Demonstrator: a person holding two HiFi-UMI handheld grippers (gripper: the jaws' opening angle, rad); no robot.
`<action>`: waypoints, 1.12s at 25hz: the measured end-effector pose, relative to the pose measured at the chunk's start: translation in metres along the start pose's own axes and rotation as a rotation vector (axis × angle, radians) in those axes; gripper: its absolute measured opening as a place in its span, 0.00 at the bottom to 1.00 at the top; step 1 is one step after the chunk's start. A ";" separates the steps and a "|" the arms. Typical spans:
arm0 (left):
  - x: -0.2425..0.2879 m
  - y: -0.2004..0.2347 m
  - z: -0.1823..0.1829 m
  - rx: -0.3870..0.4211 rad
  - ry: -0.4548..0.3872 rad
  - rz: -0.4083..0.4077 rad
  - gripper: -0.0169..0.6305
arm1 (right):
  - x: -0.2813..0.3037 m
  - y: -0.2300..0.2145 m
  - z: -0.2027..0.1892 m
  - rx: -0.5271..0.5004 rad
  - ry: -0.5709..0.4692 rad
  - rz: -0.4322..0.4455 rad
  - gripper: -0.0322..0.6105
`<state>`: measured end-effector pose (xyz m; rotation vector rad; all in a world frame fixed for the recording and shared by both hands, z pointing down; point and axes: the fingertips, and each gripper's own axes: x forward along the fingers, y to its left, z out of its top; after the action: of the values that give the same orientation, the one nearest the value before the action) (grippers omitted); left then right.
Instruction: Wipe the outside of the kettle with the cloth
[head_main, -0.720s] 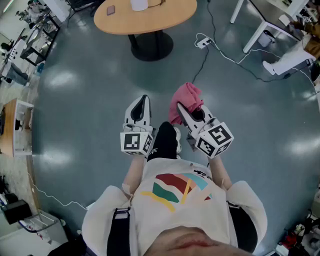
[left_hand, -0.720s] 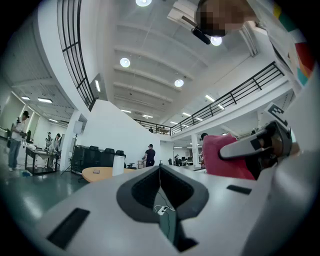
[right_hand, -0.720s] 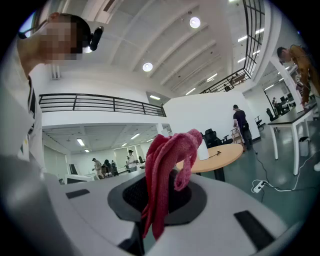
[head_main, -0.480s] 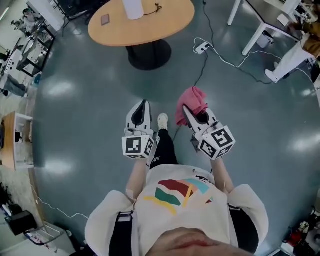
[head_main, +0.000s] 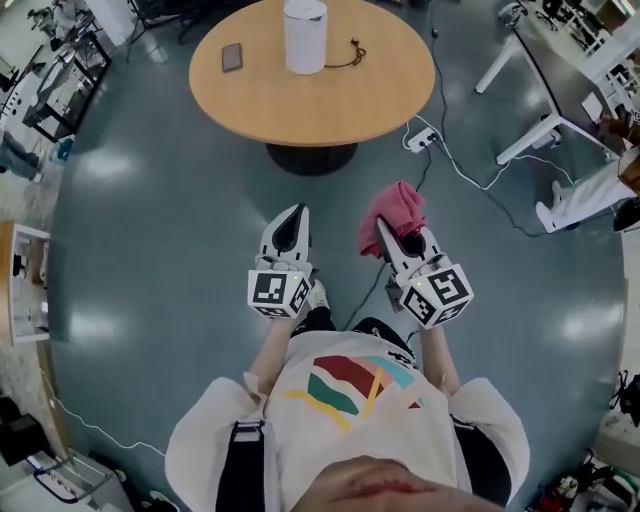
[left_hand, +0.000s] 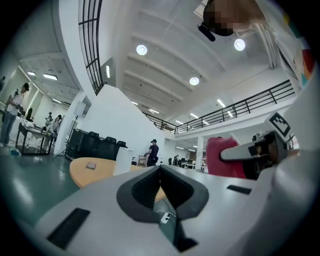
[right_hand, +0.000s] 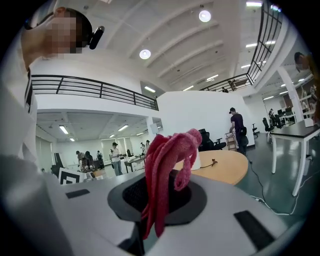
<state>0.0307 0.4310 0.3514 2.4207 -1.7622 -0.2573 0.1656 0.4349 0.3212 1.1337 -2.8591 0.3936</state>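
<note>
A white kettle (head_main: 305, 36) stands on the far side of a round wooden table (head_main: 310, 95), well ahead of both grippers. My right gripper (head_main: 387, 232) is shut on a pink cloth (head_main: 395, 207), which bunches up over its jaws; the cloth (right_hand: 165, 165) hangs from between the pads in the right gripper view. My left gripper (head_main: 288, 228) is shut with nothing in it, held level beside the right one. Its jaws (left_hand: 160, 172) meet in the left gripper view, where the kettle (left_hand: 121, 161) shows small on the table.
A dark phone (head_main: 232, 57) and a black cable (head_main: 350, 52) lie on the table near the kettle. A white power strip (head_main: 423, 139) with cords lies on the grey floor by the table's base. White desks (head_main: 560, 70) stand at the right, shelving at the left. People stand far off.
The table with the kettle has come closer and fuller into the head view as the person walks toward it. Both grippers keep their pose, the cloth still held.
</note>
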 end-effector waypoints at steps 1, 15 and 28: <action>0.012 0.014 0.007 0.009 0.003 -0.001 0.09 | 0.017 -0.004 0.006 0.013 -0.002 -0.002 0.11; 0.127 0.140 0.041 0.086 -0.046 0.095 0.09 | 0.193 -0.096 0.036 0.026 0.006 0.035 0.11; 0.358 0.197 0.063 0.172 -0.053 0.095 0.10 | 0.389 -0.225 0.088 -0.263 0.016 0.148 0.11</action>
<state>-0.0578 0.0297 0.3108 2.4555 -1.9930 -0.1676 0.0384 -0.0051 0.3360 0.8738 -2.8796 0.0268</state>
